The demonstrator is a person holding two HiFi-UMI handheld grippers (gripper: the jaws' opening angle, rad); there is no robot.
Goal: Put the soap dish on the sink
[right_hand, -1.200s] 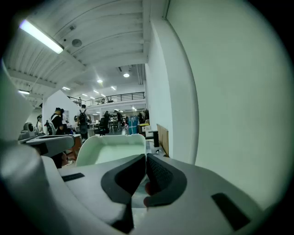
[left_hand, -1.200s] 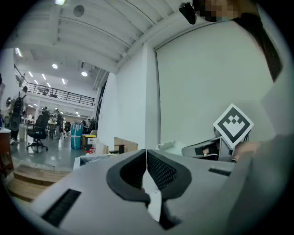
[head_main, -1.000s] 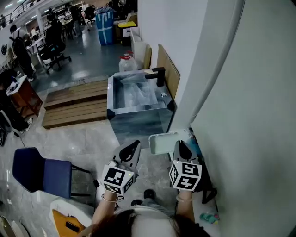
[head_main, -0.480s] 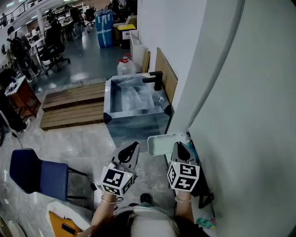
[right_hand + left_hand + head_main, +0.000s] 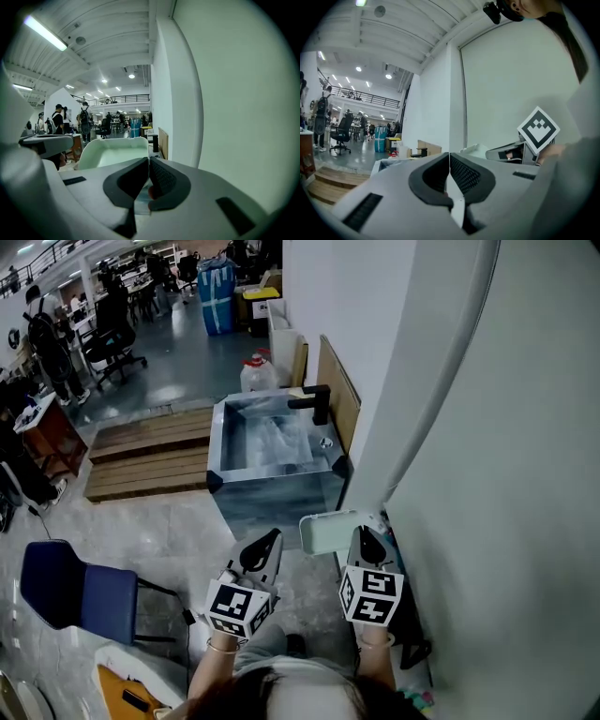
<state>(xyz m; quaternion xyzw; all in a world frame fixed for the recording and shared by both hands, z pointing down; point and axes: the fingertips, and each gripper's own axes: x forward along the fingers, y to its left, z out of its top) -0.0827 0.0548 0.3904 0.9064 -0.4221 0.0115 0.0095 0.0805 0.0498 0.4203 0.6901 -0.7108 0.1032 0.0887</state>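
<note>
A pale green soap dish is held level in front of me, above the floor and short of the sink. My right gripper is shut on its near edge. The grey sink basin with a black tap stands ahead against the white wall. My left gripper is shut and holds nothing, to the left of the dish.
A blue chair stands at the left. Wooden pallets lie left of the sink, a board leans behind it. A white wall runs along the right. People and desks fill the far hall.
Both grippers and the dish have kept their place in view while I have edged slightly closer to the sink.
</note>
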